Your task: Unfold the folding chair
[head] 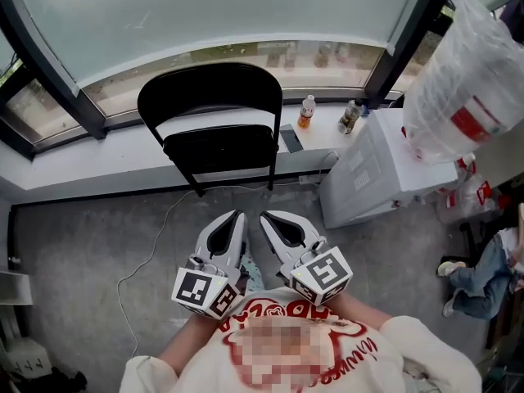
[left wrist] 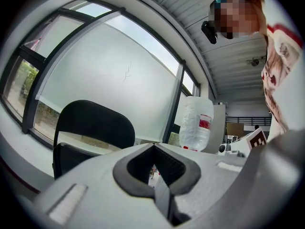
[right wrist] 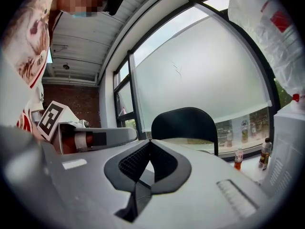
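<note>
The black folding chair (head: pixel 211 97) stands folded against the white window sill (head: pixel 98 158), its seat flat up against the backrest. It also shows in the left gripper view (left wrist: pixel 90 120) and the right gripper view (right wrist: pixel 183 123). My left gripper (head: pixel 239 214) and right gripper (head: pixel 265 216) are side by side over the grey floor, short of the chair and not touching it. Both point at it. Each has its jaws shut with nothing between them, as the left gripper (left wrist: pixel 153 146) and right gripper (right wrist: pixel 150 141) show in their own views.
A white cabinet (head: pixel 385 170) stands right of the chair, with a large plastic-wrapped water bottle (head: pixel 463 80) on top. Two small bottles (head: pixel 306 111) (head: pixel 350 116) and a dark flat object (head: pixel 290 137) sit on the sill. A cable (head: pixel 151 252) trails on the floor. A person's legs (head: pixel 479 273) show at far right.
</note>
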Available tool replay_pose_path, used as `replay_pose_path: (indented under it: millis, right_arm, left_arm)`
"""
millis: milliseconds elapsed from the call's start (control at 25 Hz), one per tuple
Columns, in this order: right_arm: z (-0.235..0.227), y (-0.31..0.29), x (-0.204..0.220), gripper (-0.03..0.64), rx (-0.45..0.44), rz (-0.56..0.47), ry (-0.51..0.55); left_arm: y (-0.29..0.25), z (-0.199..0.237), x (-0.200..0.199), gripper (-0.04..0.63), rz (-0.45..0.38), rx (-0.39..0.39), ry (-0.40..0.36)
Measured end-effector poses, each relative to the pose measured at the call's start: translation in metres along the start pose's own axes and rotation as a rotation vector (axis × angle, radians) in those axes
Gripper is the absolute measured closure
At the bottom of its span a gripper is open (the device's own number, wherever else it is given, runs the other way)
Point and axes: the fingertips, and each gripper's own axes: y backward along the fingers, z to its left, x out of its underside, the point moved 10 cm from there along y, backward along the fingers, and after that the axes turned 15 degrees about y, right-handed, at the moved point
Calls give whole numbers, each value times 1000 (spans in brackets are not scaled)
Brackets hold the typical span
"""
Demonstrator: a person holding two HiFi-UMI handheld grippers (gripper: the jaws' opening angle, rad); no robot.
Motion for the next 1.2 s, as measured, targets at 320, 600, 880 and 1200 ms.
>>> replay_pose_path:
  millis: [320,600,880,1200]
  right_arm:
    - [-38,-93,-18,594,26,15,3]
    - [-73,-152,-17,594,77,54,-25]
    - [-92,-192,-13,594,108,66,-39]
    - [-112,-192,3,594,85,130,-65]
  left_arm:
    - [-68,72,-63,595,12,32,7]
    - [-117,121,-92,595,60,61,25]
    - [-150,156,-103,595,111,79,41]
    - [-168,167,-94,595,114,15,116]
